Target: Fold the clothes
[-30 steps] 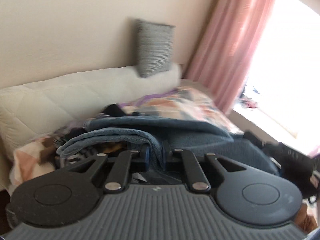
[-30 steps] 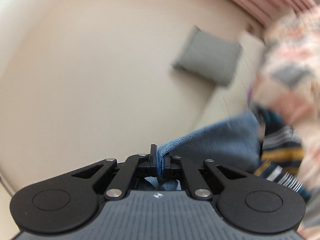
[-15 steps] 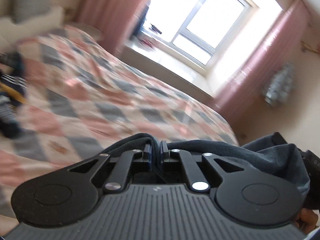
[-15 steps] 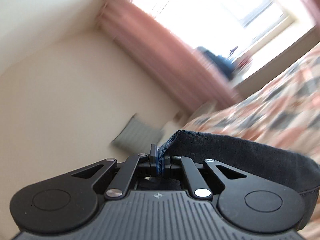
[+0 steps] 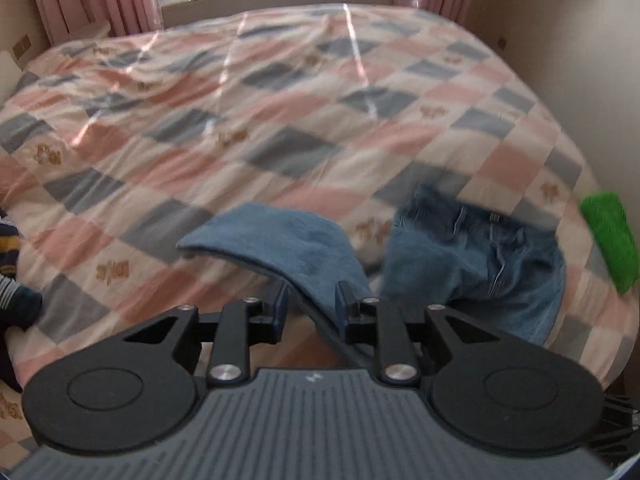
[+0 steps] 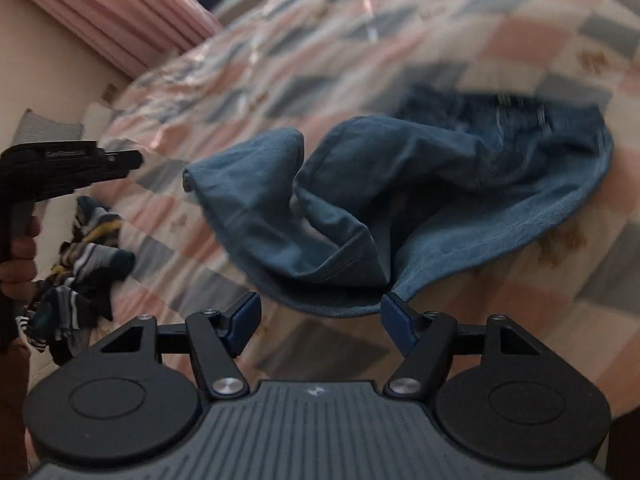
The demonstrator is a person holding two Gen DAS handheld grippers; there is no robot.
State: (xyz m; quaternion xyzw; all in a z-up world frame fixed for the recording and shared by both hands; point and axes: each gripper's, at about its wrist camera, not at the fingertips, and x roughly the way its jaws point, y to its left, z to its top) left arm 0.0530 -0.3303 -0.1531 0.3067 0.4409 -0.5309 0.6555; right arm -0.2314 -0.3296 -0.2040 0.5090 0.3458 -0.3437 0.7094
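Clearly, the left wrist view looks down the bed (image 5: 280, 92), covered by a pink, grey and white checked quilt. The left gripper (image 5: 310, 306) has its jaws partly apart, and a leg of the jeans (image 5: 472, 256) drapes across the gap and lies against the right-hand finger; nothing pinches it. The waistband end of the jeans sits crumpled on the quilt, just right of the gripper. A green cloth (image 5: 610, 240) lies at the bed's right edge, near the jeans but apart from them.

From the right wrist view, the right gripper (image 6: 318, 320) has its jaws spread wide and grips nothing. The jeans (image 6: 400, 200) lie bunched ahead of it, both legs twisted over each other, the hem edge just above the blue pads (image 6: 394, 320). To the left, a striped garment (image 6: 80, 264) lies in a heap, well apart from the jeans.

Judging from this, the jeans are down but not spread flat. The risk is folding over the twist: hidden creases would set in, and a jaw closing on 2 layers would drag the whole bundle.
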